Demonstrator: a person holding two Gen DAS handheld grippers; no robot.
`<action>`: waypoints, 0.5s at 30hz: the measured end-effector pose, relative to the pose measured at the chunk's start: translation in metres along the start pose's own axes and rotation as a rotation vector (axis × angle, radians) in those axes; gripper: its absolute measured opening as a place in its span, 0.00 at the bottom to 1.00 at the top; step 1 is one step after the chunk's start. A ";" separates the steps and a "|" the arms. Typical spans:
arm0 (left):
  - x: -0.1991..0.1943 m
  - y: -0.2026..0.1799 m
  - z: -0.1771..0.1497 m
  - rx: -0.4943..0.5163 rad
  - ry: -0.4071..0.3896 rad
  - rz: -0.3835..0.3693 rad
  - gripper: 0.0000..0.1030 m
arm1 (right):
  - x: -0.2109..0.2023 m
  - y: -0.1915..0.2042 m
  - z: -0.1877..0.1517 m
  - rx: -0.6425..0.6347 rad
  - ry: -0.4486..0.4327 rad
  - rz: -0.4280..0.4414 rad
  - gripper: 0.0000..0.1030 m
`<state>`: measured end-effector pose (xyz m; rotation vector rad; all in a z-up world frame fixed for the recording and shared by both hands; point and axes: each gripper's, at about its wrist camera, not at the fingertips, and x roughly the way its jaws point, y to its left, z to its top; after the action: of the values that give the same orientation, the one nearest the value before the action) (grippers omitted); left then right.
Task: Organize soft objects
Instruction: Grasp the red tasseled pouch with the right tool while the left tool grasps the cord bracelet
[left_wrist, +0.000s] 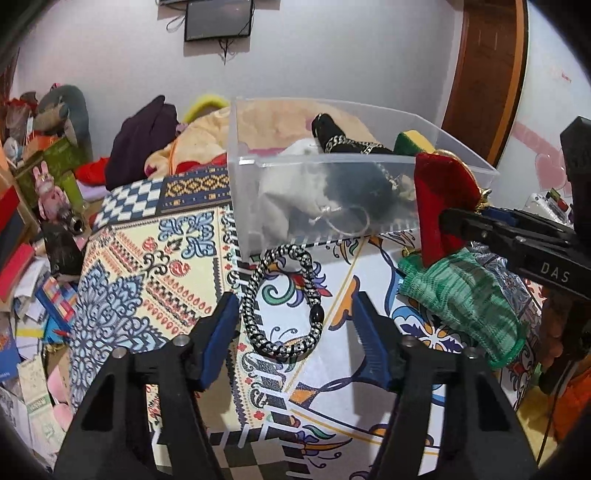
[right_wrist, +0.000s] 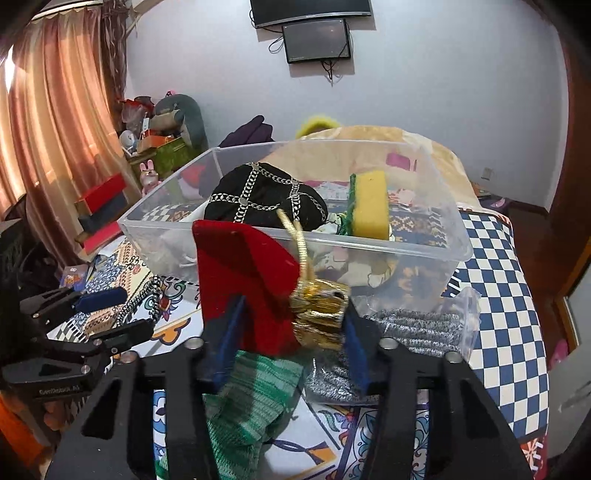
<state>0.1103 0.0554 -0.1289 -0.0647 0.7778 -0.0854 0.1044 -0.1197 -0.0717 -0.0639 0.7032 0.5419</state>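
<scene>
Right wrist view shows the right gripper (right_wrist: 288, 332) closed on a red pouch (right_wrist: 243, 280) with a gold clasp (right_wrist: 321, 317), held up off the patterned bedcover (right_wrist: 509, 295). The pouch stands roughly upright, its long axis rising from the fingers. The clear plastic bin (right_wrist: 424, 243) lies straight ahead of it and just beyond, its near wall between pouch and contents; a black chained bag (right_wrist: 266, 199) and a yellow sponge (right_wrist: 369, 206) already sit inside. A green knitted cloth (right_wrist: 251, 391) lies on the cover below the gripper. The left gripper (left_wrist: 291, 325) hangs with its jaws wide apart and holding nothing, over a black-and-silver braided bracelet (left_wrist: 284, 299) lying on the cover between its fingers. By this reading, the right hand is nearer a drop: forward and over the rim.
</scene>
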 end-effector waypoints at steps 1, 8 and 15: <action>0.002 0.001 0.000 -0.007 0.008 -0.014 0.54 | -0.001 0.000 0.000 -0.004 -0.001 0.003 0.34; 0.006 0.000 -0.001 0.002 -0.002 -0.004 0.35 | -0.007 0.003 0.001 -0.017 -0.026 0.017 0.20; 0.003 -0.001 -0.004 0.004 0.001 -0.008 0.07 | -0.024 0.004 0.004 -0.023 -0.069 0.044 0.19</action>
<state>0.1096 0.0545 -0.1340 -0.0638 0.7785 -0.0945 0.0891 -0.1260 -0.0533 -0.0511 0.6324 0.5920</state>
